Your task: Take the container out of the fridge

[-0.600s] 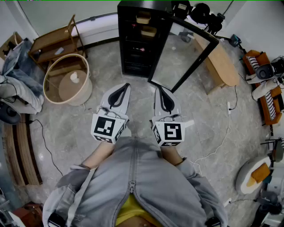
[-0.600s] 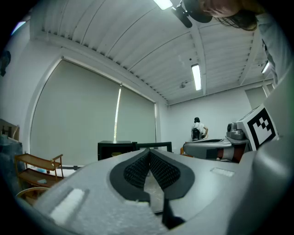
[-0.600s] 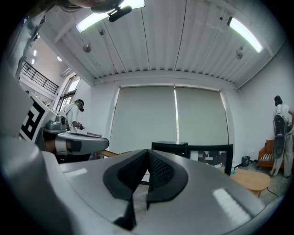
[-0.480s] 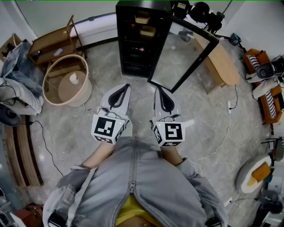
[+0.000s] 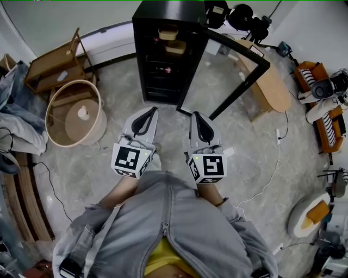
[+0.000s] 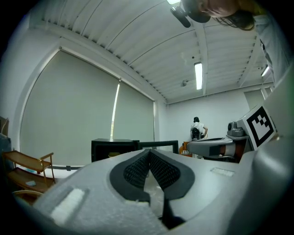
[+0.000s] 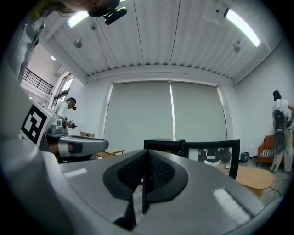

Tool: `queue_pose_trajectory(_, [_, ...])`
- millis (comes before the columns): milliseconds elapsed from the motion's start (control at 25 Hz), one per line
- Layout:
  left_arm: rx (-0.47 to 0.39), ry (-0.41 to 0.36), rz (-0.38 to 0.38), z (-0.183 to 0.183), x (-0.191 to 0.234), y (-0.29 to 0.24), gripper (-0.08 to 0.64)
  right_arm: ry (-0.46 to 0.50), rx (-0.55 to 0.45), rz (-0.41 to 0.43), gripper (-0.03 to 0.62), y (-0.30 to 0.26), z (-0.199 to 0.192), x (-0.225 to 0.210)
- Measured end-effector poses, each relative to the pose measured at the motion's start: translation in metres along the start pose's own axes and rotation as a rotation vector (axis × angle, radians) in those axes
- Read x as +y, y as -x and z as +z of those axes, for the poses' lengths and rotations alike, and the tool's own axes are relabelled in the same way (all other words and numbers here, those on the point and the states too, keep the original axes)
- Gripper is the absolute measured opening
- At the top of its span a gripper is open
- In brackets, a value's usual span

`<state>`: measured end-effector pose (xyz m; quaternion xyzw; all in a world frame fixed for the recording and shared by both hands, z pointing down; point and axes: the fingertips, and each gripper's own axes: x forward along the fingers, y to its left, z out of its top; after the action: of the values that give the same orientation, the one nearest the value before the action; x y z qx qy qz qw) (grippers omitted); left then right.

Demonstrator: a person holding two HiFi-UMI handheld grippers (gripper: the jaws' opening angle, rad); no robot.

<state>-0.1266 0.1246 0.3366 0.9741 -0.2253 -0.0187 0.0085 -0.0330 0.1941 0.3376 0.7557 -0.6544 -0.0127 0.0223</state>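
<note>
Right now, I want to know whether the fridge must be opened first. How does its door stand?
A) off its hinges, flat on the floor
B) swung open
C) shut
B: in the head view the door stands swung out to the right of the fridge, and a container inside is in plain view.

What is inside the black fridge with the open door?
In the fridge, an upper container and a lower container, both tan, sit near the top. Lower down the inside is too dark to tell what it holds.
</note>
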Motion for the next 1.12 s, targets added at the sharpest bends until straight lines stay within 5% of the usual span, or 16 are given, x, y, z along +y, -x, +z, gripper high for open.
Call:
queue_pose_trajectory(640, [-0.024,0.011,-0.059,-0.017,0.11,-0.146,0.009,0.031,0.033,-0.051,0.0,-0.158,-0.018,-0.049])
queue_pose_trajectory(1120, [0.002,0.051,-0.017,-0.037,0.135,-0.187,0.263,0.011,0.076,-0.063,0.0,-0.19,-0.04,-0.071])
